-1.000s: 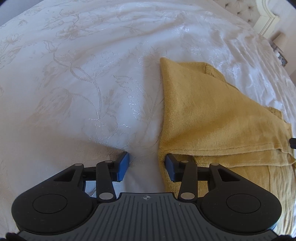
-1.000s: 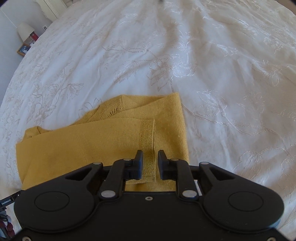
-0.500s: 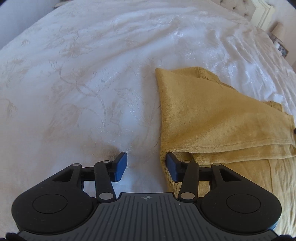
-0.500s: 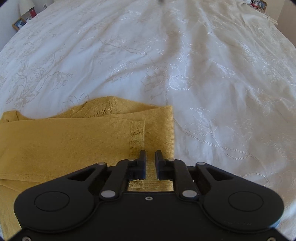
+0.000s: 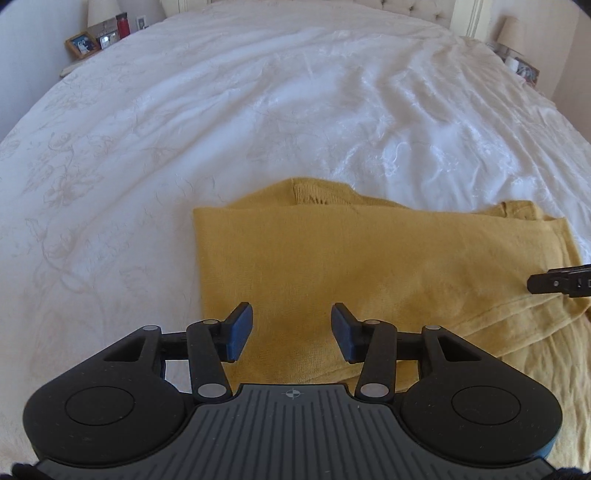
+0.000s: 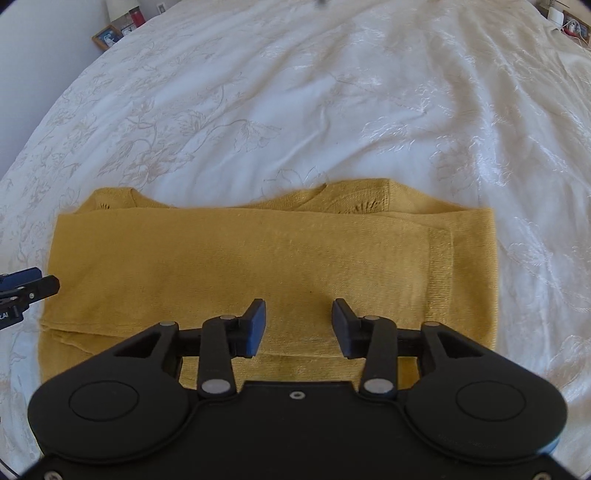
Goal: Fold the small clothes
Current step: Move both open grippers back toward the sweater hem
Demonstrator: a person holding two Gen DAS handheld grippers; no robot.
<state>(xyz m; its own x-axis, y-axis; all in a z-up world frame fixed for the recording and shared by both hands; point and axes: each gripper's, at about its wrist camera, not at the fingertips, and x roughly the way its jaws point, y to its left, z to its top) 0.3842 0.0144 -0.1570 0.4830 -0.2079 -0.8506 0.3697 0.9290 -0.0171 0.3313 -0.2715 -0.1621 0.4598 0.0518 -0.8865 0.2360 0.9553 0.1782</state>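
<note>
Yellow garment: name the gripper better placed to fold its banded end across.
Right, probably. The right gripper, its jaws opening, hovers nearer the yellow garment's banded end.

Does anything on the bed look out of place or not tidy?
Only small things: the yellow garment is folded unevenly, with its lower layer sticking out beyond the far edge and near the left tool. Nothing looks spilled or damaged.

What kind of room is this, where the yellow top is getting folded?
Most likely a bedroom. The mustard knit top lies on a big bed with a white embroidered bedspread. A tufted headboard stands at the far end, and a bedside table with a framed photo sits next to it.
</note>
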